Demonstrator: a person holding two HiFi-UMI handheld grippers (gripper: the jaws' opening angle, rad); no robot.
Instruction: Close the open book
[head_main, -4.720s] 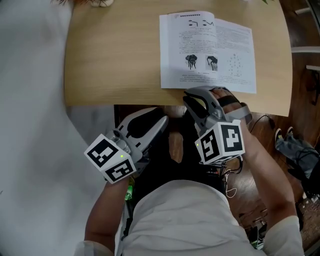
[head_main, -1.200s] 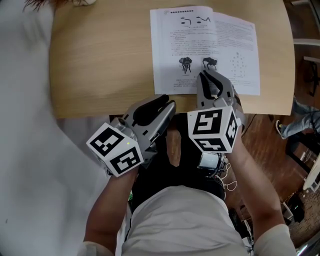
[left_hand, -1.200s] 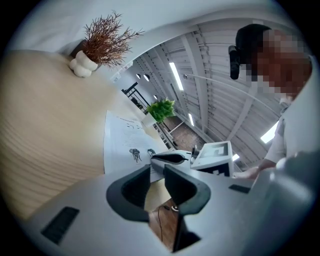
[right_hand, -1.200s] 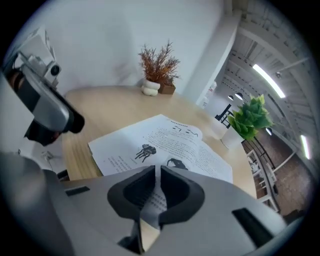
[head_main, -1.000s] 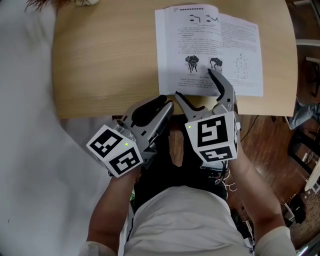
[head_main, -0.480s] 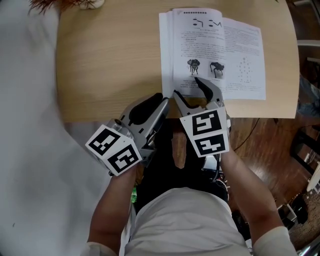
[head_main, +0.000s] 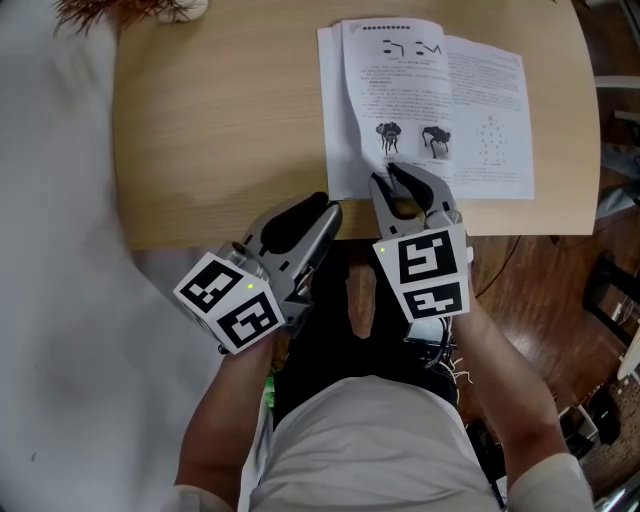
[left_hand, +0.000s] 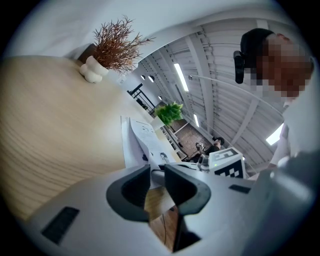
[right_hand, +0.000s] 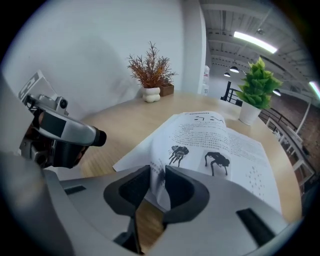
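Observation:
The open book (head_main: 470, 110) lies on the round wooden table (head_main: 220, 130), near its front edge. My right gripper (head_main: 385, 172) is at the bottom edge of the book's left-hand page (head_main: 372, 110). Its jaws are closing, with that page between them. The right gripper view shows the page's lower edge (right_hand: 159, 165) curling up, pinched in the right gripper (right_hand: 158, 172). My left gripper (head_main: 325, 208) hovers just off the table's front edge, left of the book, shut and holding nothing. In the left gripper view, the left gripper (left_hand: 157, 170) points across the table toward the book (left_hand: 145, 137).
A white vase of dried twigs (head_main: 150, 8) stands at the table's far left edge. A green potted plant (right_hand: 255, 87) stands beyond the book. The table's front edge (head_main: 230, 238) runs just ahead of both grippers; dark floor (head_main: 540, 290) lies to the right.
The right gripper's jaws went from wide open over the book's bottom edge to closed on the left page, which now lifts. The left gripper stayed put.

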